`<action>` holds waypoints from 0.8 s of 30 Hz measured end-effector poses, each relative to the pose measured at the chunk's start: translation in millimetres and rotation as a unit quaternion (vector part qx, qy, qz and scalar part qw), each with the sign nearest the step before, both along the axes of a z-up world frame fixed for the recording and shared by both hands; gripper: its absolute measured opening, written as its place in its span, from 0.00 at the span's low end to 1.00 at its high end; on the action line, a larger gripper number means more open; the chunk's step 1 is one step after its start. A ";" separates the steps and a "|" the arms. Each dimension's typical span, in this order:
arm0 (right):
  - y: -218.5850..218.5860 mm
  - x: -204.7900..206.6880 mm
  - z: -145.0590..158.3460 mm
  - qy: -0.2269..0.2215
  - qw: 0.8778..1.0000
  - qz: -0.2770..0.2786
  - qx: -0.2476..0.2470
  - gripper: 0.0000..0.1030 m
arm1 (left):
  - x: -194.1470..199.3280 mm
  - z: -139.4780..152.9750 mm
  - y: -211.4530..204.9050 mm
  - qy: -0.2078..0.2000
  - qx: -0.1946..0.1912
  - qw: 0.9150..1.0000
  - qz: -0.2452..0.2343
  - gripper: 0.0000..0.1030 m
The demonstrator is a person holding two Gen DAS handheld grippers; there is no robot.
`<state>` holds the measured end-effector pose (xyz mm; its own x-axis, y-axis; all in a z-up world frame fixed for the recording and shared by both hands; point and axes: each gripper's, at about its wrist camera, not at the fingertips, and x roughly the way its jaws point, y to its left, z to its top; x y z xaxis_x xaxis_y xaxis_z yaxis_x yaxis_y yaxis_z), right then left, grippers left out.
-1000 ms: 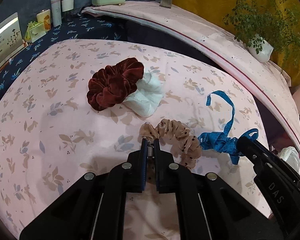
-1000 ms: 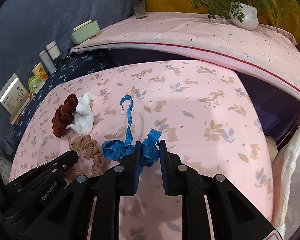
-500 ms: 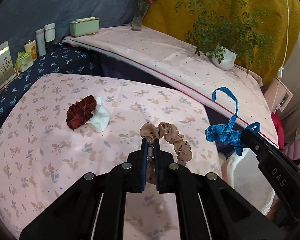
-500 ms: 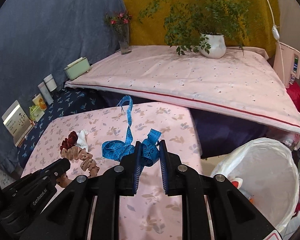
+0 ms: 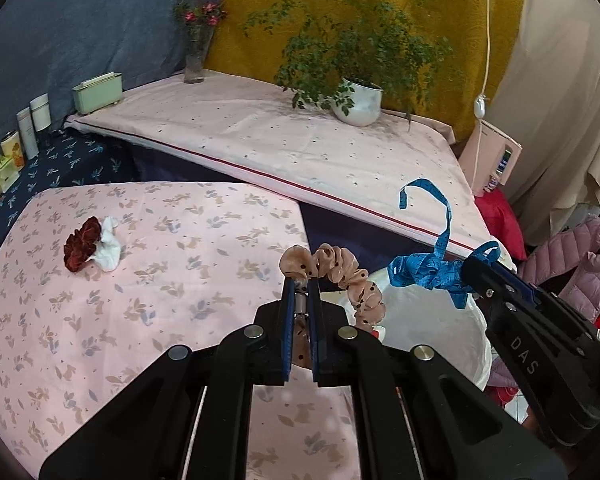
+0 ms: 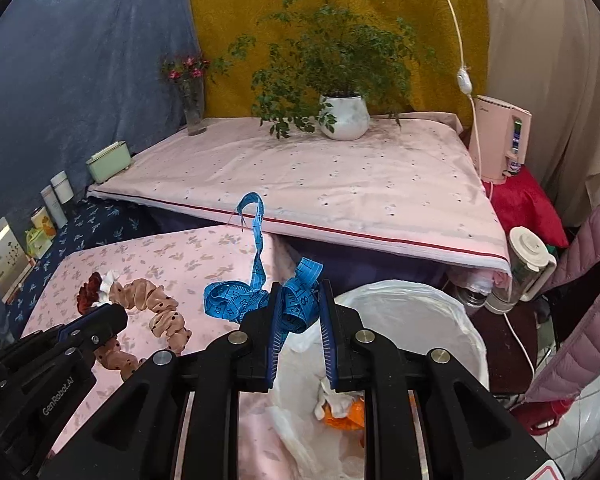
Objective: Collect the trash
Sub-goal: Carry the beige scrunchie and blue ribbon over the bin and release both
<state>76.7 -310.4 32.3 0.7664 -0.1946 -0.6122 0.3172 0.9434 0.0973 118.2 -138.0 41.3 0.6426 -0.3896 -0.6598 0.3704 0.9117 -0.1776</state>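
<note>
We hold a beige dotted scrunchie [image 5: 342, 276] clamped in the left gripper [image 5: 303, 296], its jaws nearly closed on one end of the band while the rest arcs away toward 4 o'clock, hanging free above the edge of the pink floral table cover [image 5: 140, 300]. The fabric is sheer tan, gathered in ruffles and speckled with dark dots. In the right gripper [image 6: 300, 304] we carry a blue measuring tape [image 6: 256, 292], a bunched tangle pinched between narrow jaws, with one loose end rising in a hook toward 12 o'clock; its printed numbers are legible in the right wrist view.

Below and at 4 o'clock of the right gripper sits a bin lined with a white plastic bag [image 6: 440, 308], some orange and white scraps visible inside. Both grippers hang side by side near the table's edge, at the bin's rim.

Left on the table at 9 o'clock in the left wrist view lie a dark red scrunchie [image 5: 80, 244] and a white crumpled piece [image 5: 109, 246], touching each other. Beyond, a raised surface under a pale pink speckled cloth [image 5: 300, 148] bears a potted plant [image 5: 356, 96], a vase of flowers [image 5: 198, 40] and a green box [image 5: 98, 92]. A puffy pink jacket [image 6: 588, 280] hangs at 3 o'clock, near a blender jug [image 6: 528, 268].
</note>
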 end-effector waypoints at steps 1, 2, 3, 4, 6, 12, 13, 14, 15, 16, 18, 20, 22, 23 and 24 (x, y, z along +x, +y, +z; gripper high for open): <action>-6.7 -4.6 -2.1 0.002 1.000 -0.006 0.001 0.16 | -2.8 -0.3 -7.1 0.000 0.003 1.000 -0.006 0.06; -12.9 -8.7 -4.4 0.005 1.000 -0.012 0.002 0.16 | -5.8 -1.3 -15.2 0.001 0.005 1.000 -0.012 0.06; -17.5 -11.9 -6.0 0.007 1.000 -0.016 0.003 0.16 | -7.9 -2.5 -21.5 0.003 0.006 1.000 -0.018 0.06; -23.8 -15.4 -8.9 0.010 1.000 -0.022 0.005 0.16 | -10.3 -3.9 -27.9 0.006 0.007 1.000 -0.024 0.06; -33.7 -21.9 -14.9 0.015 0.999 -0.032 0.009 0.16 | -13.8 -8.5 -40.0 0.012 0.011 0.999 -0.034 0.06; -54.0 -31.3 -33.4 0.036 0.998 -0.043 0.017 0.16 | -21.0 -25.9 -66.4 0.030 0.022 0.998 -0.055 0.06; -55.9 -32.0 -36.4 0.039 0.998 -0.044 0.017 0.17 | -21.2 -29.0 -69.4 0.034 0.021 0.997 -0.059 0.07; -57.2 -31.8 -38.6 0.042 0.998 -0.044 0.016 0.17 | -21.7 -31.9 -72.0 0.039 0.020 0.997 -0.062 0.11; -58.1 -31.9 -39.6 0.044 0.998 -0.044 0.013 0.18 | -21.5 -33.6 -73.0 0.043 0.014 0.997 -0.064 0.11; -58.1 -32.2 -40.4 0.044 0.998 -0.048 0.006 0.19 | -21.1 -35.3 -73.3 0.047 0.011 0.997 -0.061 0.19; -59.0 -32.6 -41.0 0.044 0.998 -0.052 0.000 0.33 | -20.6 -37.6 -73.7 0.047 0.014 0.997 -0.052 0.38; -59.9 -32.4 -40.5 0.040 0.998 -0.051 0.003 0.35 | -19.2 -39.5 -73.1 0.044 0.023 0.998 -0.040 0.41; -58.0 -30.8 -39.5 0.039 0.998 -0.048 0.001 0.36 | -15.2 -42.3 -70.5 0.050 0.026 0.998 -0.034 0.41; -56.6 -29.8 -39.0 0.039 0.998 -0.047 0.000 0.37 | -12.4 -44.2 -67.7 0.054 0.027 0.998 -0.028 0.41; -54.2 -28.3 -38.8 0.039 0.998 -0.044 -0.002 0.39 | -10.5 -45.3 -65.3 0.055 0.028 0.998 -0.024 0.41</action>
